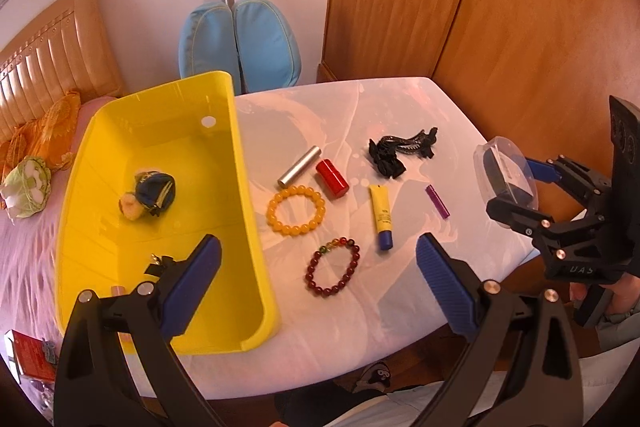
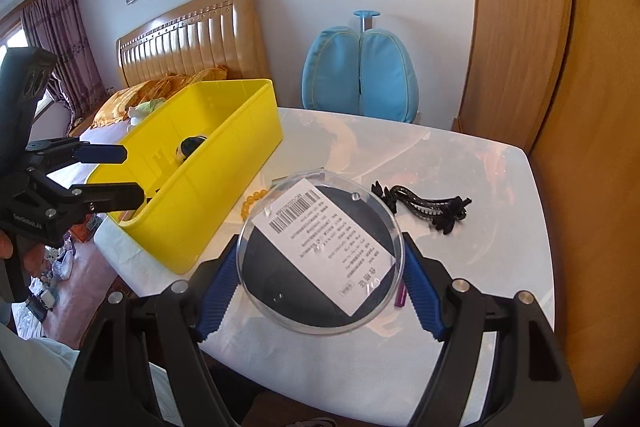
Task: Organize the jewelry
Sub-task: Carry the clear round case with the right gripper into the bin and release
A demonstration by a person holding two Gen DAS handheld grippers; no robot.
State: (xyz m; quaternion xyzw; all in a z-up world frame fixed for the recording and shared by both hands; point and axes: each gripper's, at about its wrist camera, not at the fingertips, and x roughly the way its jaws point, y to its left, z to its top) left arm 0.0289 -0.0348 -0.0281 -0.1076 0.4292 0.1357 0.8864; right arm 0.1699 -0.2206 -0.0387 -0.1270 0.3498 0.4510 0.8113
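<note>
The right gripper (image 2: 320, 291) clamps a round clear case (image 2: 320, 259) between its blue pads, the case held above the near edge of the white table (image 2: 480, 307) with its barcode label facing the camera. The left gripper (image 1: 318, 275) hangs with its fingers spread wide and empty, its left pad over the near end of the yellow bin (image 1: 248, 187) and its right pad over the table.

Between those fingers lies a dark red bead bracelet (image 1: 333, 267). Just beyond it sit a yellow bead bracelet (image 1: 296, 205), a yellow tube with a blue cap (image 1: 381, 217) and a small purple stick (image 1: 437, 201). Farther on, a silver cylinder (image 1: 299, 166) and a red cylinder (image 1: 332, 179) lie side by side, with a black hair clip (image 1: 400, 151) to their right.

The bin stands along the table's left side; its tall right wall rises between the loose jewelry and the bin floor, where a blue-and-yellow pouch (image 1: 148, 197) and a small dark clip (image 1: 158, 263) rest. Behind the table stands a blue chair (image 1: 240, 43), a wooden wardrobe (image 1: 480, 7) to its right.
</note>
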